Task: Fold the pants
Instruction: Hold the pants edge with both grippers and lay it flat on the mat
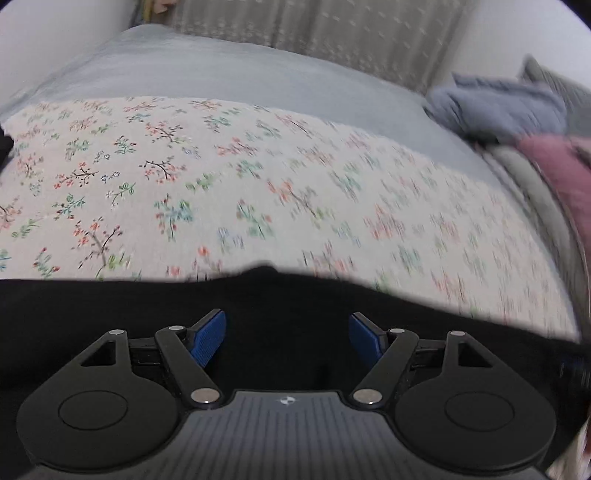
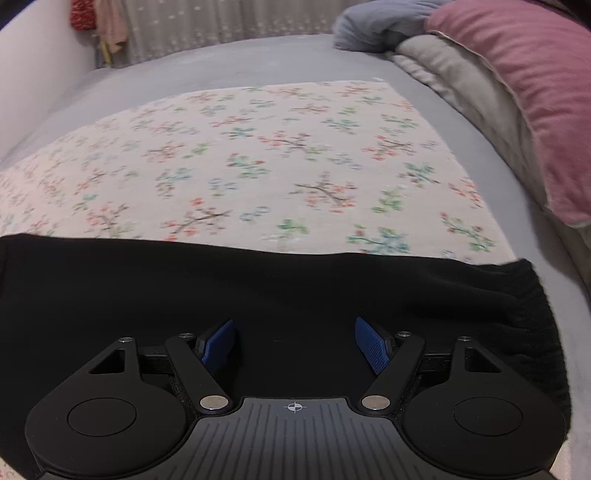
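Black pants (image 1: 110, 306) lie flat across the near part of a floral cloth (image 1: 221, 177) on the bed. In the left wrist view my left gripper (image 1: 287, 325) hovers over the black fabric, its blue pads (image 1: 208, 338) spread wide with nothing pinched between them. In the right wrist view the pants (image 2: 147, 288) fill the lower half, ending at a ribbed edge (image 2: 532, 302) on the right. My right gripper (image 2: 294, 332) is over them, open, with its blue pads (image 2: 371, 343) apart and only flat cloth beneath.
The floral cloth (image 2: 277, 155) covers a grey bedsheet (image 2: 221, 62). A pink pillow (image 2: 535, 110), a beige blanket (image 2: 454, 81) and a blue-grey garment (image 2: 376, 26) are piled at the right. A curtain (image 1: 332, 33) hangs behind the bed.
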